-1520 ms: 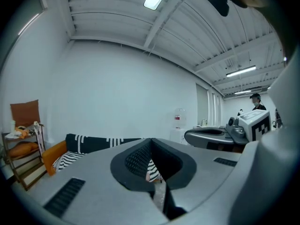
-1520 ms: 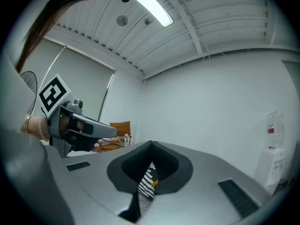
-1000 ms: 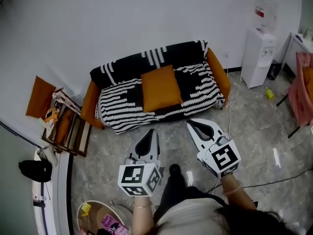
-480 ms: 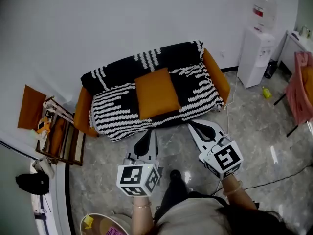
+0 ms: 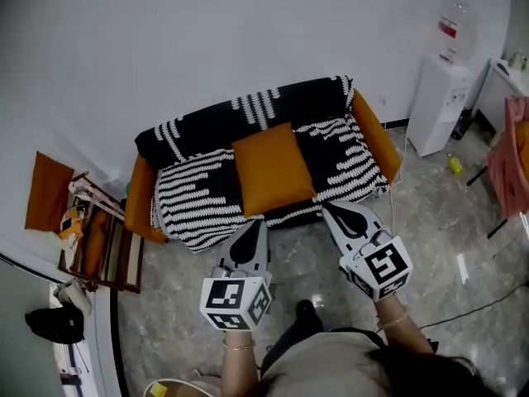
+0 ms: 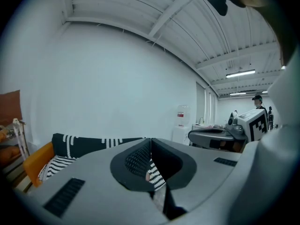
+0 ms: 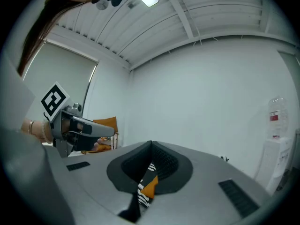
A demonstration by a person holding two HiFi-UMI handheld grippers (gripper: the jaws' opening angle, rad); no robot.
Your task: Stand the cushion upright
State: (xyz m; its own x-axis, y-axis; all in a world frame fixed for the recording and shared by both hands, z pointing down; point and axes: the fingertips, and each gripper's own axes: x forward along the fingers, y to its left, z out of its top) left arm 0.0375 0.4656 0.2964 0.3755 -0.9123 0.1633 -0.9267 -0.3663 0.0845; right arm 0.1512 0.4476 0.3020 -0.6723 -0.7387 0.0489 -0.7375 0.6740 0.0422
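At the far left a spare orange cushion [image 5: 45,190] stands against the white wall. Just beside it is a low wooden rack [image 5: 103,238] on the grey marbled floor [image 5: 182,304]. A black bag [image 5: 54,325] lies nearer the person, by the left edge of the head view.

An orange sofa [image 5: 142,190] stands along the wall, draped in a black-and-white striped knitted throw [image 5: 198,190]. The square orange fabric cushion [image 5: 273,172] lies on its broad face on the seat, about midway between the sofa's two arms. Its far edge reaches the foot of the backrest and its near edge comes close to the seat's front edge. It is not upright.

The left gripper [image 5: 254,223] is held roughly level before the sofa's front edge, its tip near the cushion's near left corner. Its claw is pressed together, the dark ribbed pads meeting in one line with nothing caught between them. The right gripper [image 5: 327,208] points at the seat's front edge, just right of the cushion's near right corner. Its claw is likewise together and empty; the striped cloth and a bit of orange seen below its pads lie beyond them.

Well right of the sofa's right arm a white water dispenser [image 5: 442,98] stands by the wall, with a clear bottle [image 5: 456,25] on top. A small yellow-green bottle [image 5: 455,165] lies on the floor near it. A pink cloth [image 5: 511,151] hangs at the right edge.
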